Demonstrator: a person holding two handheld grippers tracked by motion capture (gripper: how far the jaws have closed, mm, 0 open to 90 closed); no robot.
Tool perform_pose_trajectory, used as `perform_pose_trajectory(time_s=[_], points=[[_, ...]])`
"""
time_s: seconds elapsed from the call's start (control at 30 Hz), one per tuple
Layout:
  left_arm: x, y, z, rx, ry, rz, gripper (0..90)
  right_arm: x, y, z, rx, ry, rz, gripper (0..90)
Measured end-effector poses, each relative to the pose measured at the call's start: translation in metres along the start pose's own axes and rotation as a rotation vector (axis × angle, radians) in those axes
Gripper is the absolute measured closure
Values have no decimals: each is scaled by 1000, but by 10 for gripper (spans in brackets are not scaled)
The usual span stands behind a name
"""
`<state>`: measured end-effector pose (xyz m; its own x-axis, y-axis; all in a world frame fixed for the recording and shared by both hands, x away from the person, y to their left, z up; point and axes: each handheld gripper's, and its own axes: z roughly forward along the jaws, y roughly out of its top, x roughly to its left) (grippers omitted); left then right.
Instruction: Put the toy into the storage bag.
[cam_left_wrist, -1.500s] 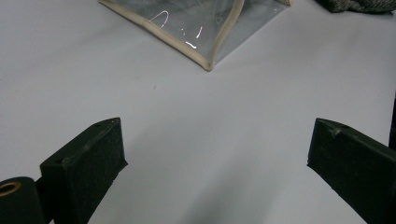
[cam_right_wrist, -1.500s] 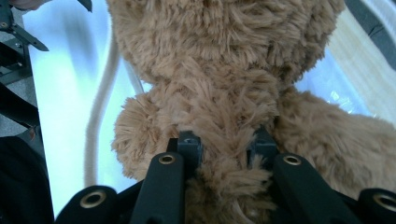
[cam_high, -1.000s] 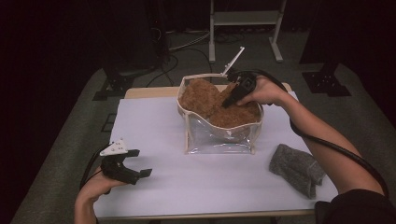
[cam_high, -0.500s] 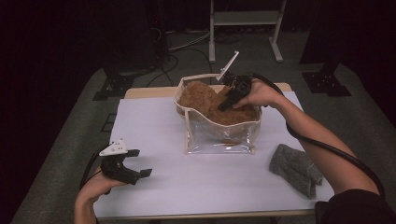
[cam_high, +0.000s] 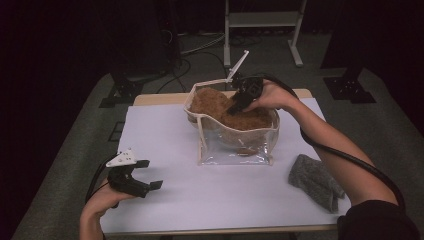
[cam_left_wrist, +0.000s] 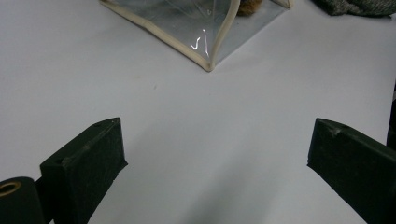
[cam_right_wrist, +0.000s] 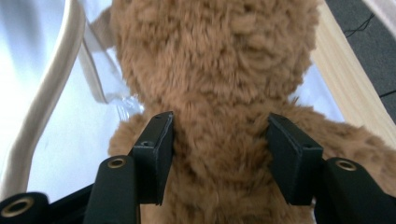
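Plush brown teddy bear (cam_high: 227, 114) is seen stuffed into a clear zip pouch (cam_high: 235, 145) on the white table (cam_high: 210, 195). The right gripper (cam_right_wrist: 219, 158) has just been opening, jaws astride the fur. Soft, light, squashy; best pinched at a limb. The left gripper (cam_high: 145, 181) is held wide open, empty.

We see two black grippers (cam_high: 134, 184), each trailing a black cable; the left carries a pale three-cornered plate (cam_high: 122, 158). Brass-ringed holes (cam_right_wrist: 116, 163) mark the black jaws. A dark sleeve (cam_high: 380, 222) sits lower right.
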<state>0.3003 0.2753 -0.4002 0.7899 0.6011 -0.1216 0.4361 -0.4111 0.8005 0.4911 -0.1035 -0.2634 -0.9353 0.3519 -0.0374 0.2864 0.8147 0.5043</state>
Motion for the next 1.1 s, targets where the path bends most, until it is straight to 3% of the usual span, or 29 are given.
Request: perform_pose_trajectory(time_s=[0.2, 0.3, 0.4, 0.6, 0.7, 0.8, 0.87, 0.93, 1.0, 1.1], points=[[0, 0, -1, 1, 0, 3, 31, -4, 2, 6, 15, 3, 15, 603], [0, -1, 1, 5, -4, -1, 31, -5, -4, 13, 49, 11, 21, 694], [0, -2, 0, 5, -3, -5, 31, -1, -7, 20, 94, -17, -7, 731], [0, -4, -2, -1, 4, -12, 31, -2, -14, 32, 156, -7, 16, 777], [-1, -4, -3, 0, 8, -11, 31, -2, -16, 35, 160, -2, 19, 778], [-2, -4, -4, -5, 9, -12, 31, -2, -17, 34, 139, 8, 20, 752], [-2, -4, -5, -2, 12, -12, 31, -3, -14, 25, 80, 28, 49, 660], [-2, -4, -5, 0, 13, -11, 31, -3, -13, 21, 61, 34, 51, 631], [-2, -4, -5, 0, 12, -8, 31, -3, -9, 8, 26, 16, 38, 607], [-2, -3, -3, 6, 9, -5, 31, -9, -6, -4, -32, -8, 56, 621]])
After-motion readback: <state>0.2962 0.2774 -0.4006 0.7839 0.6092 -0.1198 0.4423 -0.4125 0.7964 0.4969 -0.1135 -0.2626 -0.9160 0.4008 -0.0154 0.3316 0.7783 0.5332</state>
